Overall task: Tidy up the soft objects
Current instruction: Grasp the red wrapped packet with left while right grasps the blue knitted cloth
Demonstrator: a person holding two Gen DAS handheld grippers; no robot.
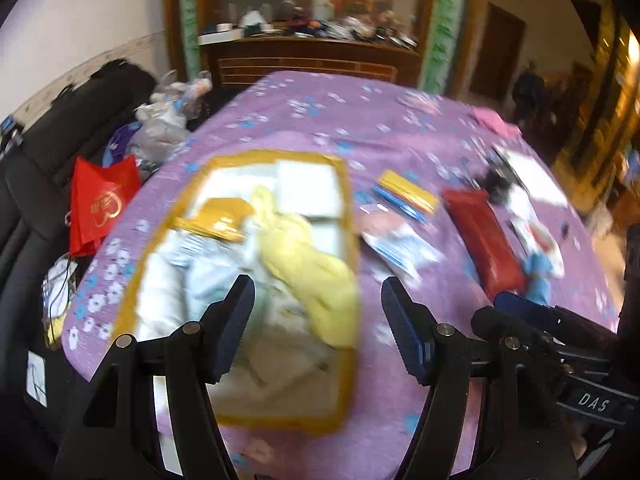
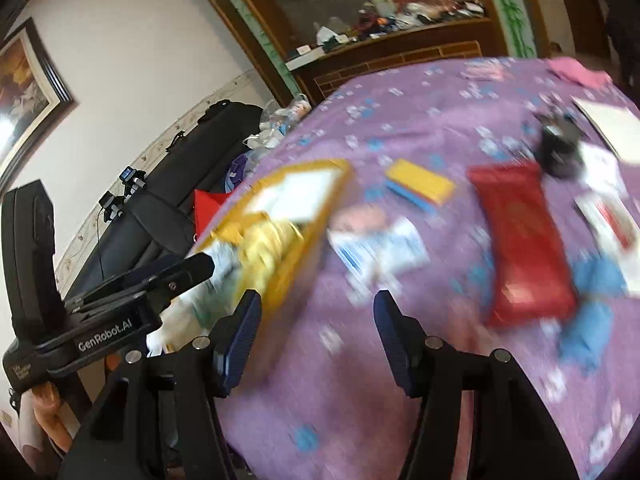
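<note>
A yellow-rimmed tray [image 1: 347, 208] lies on the purple flowered tablecloth [image 1: 304, 120]. In it lie a yellow cloth [image 1: 312, 264], pale blue and white cloths [image 1: 192, 280] and an orange packet [image 1: 220, 216]. My left gripper [image 1: 318, 312] is open and empty, above the tray's near right part. My right gripper [image 2: 316, 320] is open and empty, above the cloth beside the tray [image 2: 312, 216]. A blue soft item [image 2: 592, 304] lies at the right, by a red packet [image 2: 524, 240]. A pink cloth [image 2: 576, 70] lies at the far edge. Both views are blurred.
Yellow-and-blue packs [image 1: 404, 194], a white-blue pack [image 1: 400, 244], a black object [image 2: 558, 148] and white papers [image 2: 608, 120] lie on the table. A black sofa [image 1: 60, 128] with a red bag [image 1: 100, 204] and plastic bags stands at the left. A wooden cabinet [image 1: 304, 56] stands behind.
</note>
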